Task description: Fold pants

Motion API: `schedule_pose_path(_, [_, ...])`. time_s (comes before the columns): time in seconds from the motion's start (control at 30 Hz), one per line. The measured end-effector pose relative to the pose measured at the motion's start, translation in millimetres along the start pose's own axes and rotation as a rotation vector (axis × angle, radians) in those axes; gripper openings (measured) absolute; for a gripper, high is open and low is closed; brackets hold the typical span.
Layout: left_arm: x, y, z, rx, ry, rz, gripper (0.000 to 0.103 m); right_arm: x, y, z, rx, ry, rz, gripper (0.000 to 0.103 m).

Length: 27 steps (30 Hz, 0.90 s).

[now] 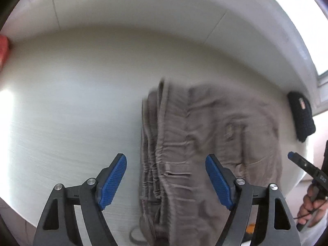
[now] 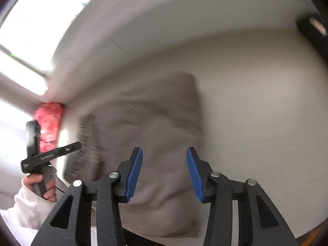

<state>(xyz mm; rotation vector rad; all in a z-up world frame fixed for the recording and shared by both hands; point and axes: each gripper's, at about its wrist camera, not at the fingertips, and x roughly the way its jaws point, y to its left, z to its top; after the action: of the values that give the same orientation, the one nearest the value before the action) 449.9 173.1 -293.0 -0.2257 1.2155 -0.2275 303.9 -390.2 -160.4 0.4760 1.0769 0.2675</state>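
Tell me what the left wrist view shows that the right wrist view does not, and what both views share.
Only the left wrist view shows the gathered elastic waistband of the pants in clear detail, and a grey cord loop beside it.

Only the right wrist view shows the white sleeve and the pants' far folded edge.

Both share the folded grey-brown fabric pants on the pale round table, the red bundle, the black knitted item, and empty open jaws.
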Motion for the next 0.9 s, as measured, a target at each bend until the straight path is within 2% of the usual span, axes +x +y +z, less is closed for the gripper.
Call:
schedule_pose_path(0.03, [-6.7, -4.1, -1.8, 0.015, -0.023, -0.018, 0.080, -2.0, 11.0, -3.3, -0.031, -0.014, 0.040, 0.040])
schedule_pose_path(0.07, [-11.4, -9.0, -5.5, 0.040, -0.038, -0.041, 0.080, -0.7, 21.6, -8.5, -0.069, -0.010, 0.070, 0.034])
schedule_pose_path(0.13, [-9.2, -15.2, -14.9, 0.086, -0.025, -0.045, 0.080, 10.6, 39.8, -23.8, -0.152, 0.051, 0.114, 0.021])
schedule_pose_path(0.17, [-3.9, -16.0, -20.8, 0.103, -0.002, -0.038, 0.079, 17.8, 44.0, -31.9, -0.177, 0.097, 0.136, 0.018])
schedule_pose_path(0.23, [8.6, -11.7, -30.4, 0.106, 0.050, -0.026, 0.070, 29.1, 47.2, -50.5, -0.207, 0.172, 0.160, 0.017])
schedule_pose_path(0.33, [13.7, 2.3, -36.5, 0.071, 0.051, -0.030, 0.070, 35.6, 38.9, -70.8, -0.196, 0.264, 0.182, 0.018])
schedule_pose_path(0.4, [16.9, 11.8, -33.7, 0.024, 0.065, -0.057, 0.070, 32.1, 29.0, -74.9, -0.170, 0.264, 0.176, 0.018])
schedule_pose_path(0.53, [35.4, 24.0, -38.6, 0.014, 0.086, -0.052, 0.078, 42.3, 1.1, -77.6, -0.098, 0.268, 0.124, 0.000])
schedule_pose_path(0.57, [37.8, 26.8, -38.0, 0.004, 0.083, -0.047, 0.085, 40.3, -1.3, -75.7, -0.089, 0.267, 0.132, 0.000])
schedule_pose_path(0.6, [39.8, 31.3, -36.4, -0.013, 0.082, -0.050, 0.087, 39.4, -3.5, -75.3, -0.083, 0.262, 0.142, 0.000])
schedule_pose_path(0.67, [43.5, 39.3, -34.2, -0.034, 0.084, -0.066, 0.087, 35.3, -6.2, -73.1, -0.073, 0.255, 0.141, 0.000])
schedule_pose_path(0.73, [40.4, 43.3, -34.0, -0.024, 0.075, -0.051, 0.087, 23.4, -8.8, -70.0, -0.067, 0.237, 0.125, 0.000])
schedule_pose_path(0.83, [37.6, 31.8, -33.0, -0.004, 0.065, -0.036, 0.086, -4.3, -26.5, -60.2, -0.027, 0.140, 0.077, 0.000])
schedule_pose_path(0.9, [45.4, 33.6, -30.6, -0.031, 0.077, -0.059, 0.090, -10.3, -39.5, -62.1, 0.016, 0.098, 0.065, 0.000])
